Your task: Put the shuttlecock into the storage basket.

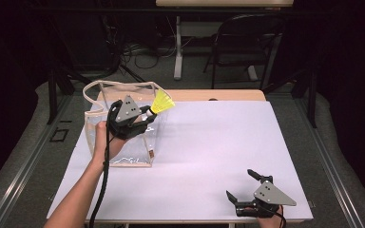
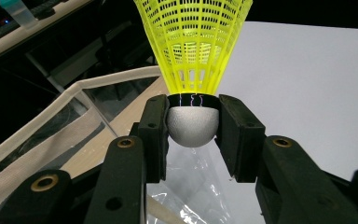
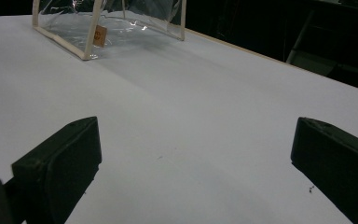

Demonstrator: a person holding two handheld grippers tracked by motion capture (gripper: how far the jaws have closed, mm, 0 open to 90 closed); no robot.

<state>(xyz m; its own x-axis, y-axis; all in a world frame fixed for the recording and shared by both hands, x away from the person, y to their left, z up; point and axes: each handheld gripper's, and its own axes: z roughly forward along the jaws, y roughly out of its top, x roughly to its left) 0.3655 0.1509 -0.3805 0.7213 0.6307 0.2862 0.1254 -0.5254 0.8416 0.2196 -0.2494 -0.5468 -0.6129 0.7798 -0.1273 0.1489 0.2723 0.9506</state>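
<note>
Dark room behind, with a black folding chair (image 1: 247, 45) and loose cables on the grey floor beyond the far edge. Nearer, a wide white tabletop (image 1: 209, 152), bare across its middle and right.

Standing at the left of that tabletop: a clear plastic pouch with cream fabric trim (image 1: 123, 126), mouth open upward. Held just above its right rim, a neon-yellow plastic-mesh shuttlecock with a white rounded cork (image 2: 192, 84), clamped by the left gripper (image 2: 192, 126). Jaws pressed on either side of the cork at its black band, skirt flaring up and away from the pads. In the high view, the same gripper (image 1: 147, 115) raised over the pouch with the yellow skirt (image 1: 163, 102) pointing right and slightly away.

Judged very light, so easily flicked or dropped off-line on release. Cork firm and round, likely to roll or squirt out under a skewed pinch; best taken exactly as now, square across the band. Skirt springy and thin, prone to crushing or snagging, so not a good place to grip.

Right gripper (image 1: 244, 187) low at the near right corner of the tabletop, well apart from the pouch, jaws spread wide with nothing between them; in the right gripper view, bare white surface between the two black pads (image 3: 60, 163).

Pouch walls soft and likely to buckle if nudged; trim rim close beneath the cork. Ample open room to the right, little to the left, where the tabletop edge sits near.
</note>
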